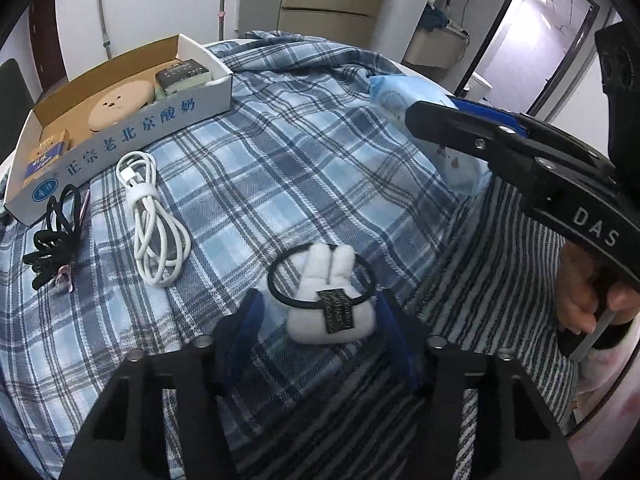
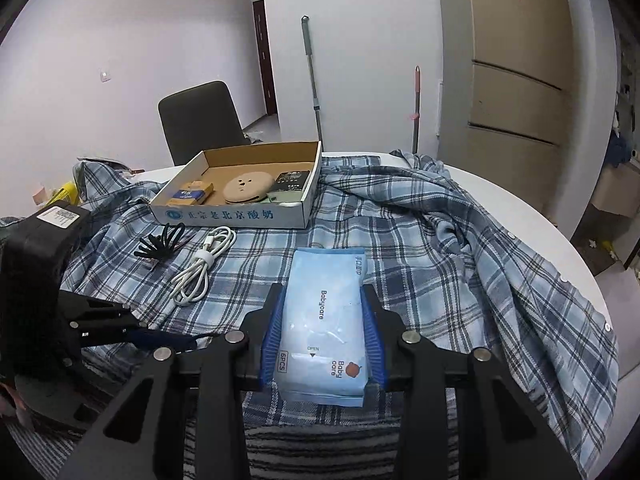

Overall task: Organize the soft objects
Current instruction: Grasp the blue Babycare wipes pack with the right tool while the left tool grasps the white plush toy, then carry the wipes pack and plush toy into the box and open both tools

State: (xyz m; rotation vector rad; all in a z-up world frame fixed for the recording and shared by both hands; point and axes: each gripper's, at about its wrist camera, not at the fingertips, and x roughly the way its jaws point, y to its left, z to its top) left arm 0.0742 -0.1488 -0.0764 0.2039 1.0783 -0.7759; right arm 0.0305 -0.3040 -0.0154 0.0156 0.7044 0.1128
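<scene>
Blue wipes pack (image 2: 326, 320): one; white cable (image 1: 154, 216): one.

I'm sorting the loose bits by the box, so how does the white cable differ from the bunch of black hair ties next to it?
The white cable is white, in a long looped coil cinched by a band; the black hair ties are black and splay out as a loose bunch of thin loops. The cable is thicker and its coil longer; the hair ties make a smaller clump. Both lie on the plaid cloth just in front of the cardboard box, neither held.
</scene>
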